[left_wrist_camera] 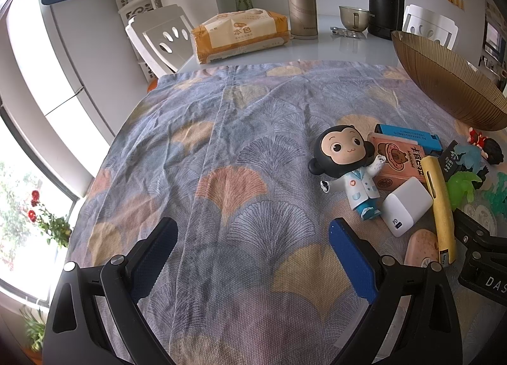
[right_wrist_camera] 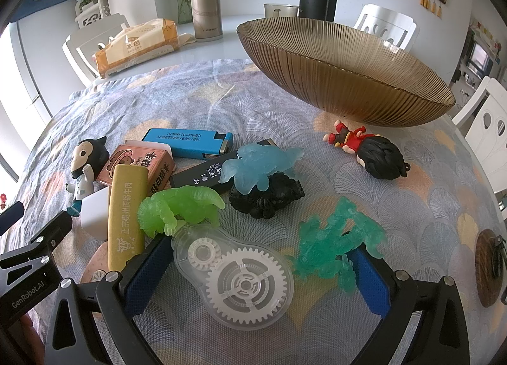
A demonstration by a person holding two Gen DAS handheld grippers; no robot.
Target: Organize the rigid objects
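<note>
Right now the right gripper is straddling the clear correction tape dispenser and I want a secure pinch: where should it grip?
Grip the correction tape dispenser across its narrower waist, between the small and large gears, coming straight down from above. It lies flat on the tablecloth, so only its thin side edges offer faces. The right gripper is open around it; the teal figurine crowds the right finger.

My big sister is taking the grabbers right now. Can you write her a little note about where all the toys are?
Left gripper: open, empty, over bare cloth.
Right gripper: open, around the clear tape dispenser, not closed on it.
Toys lie loose on the cloth: monkey figure, blue lighter, green dinosaur, teal figure, red-dressed doll.
Brown glass bowl: nothing visible inside it from here.
Done: nothing yet, as far as shown. Left: everything.
</note>
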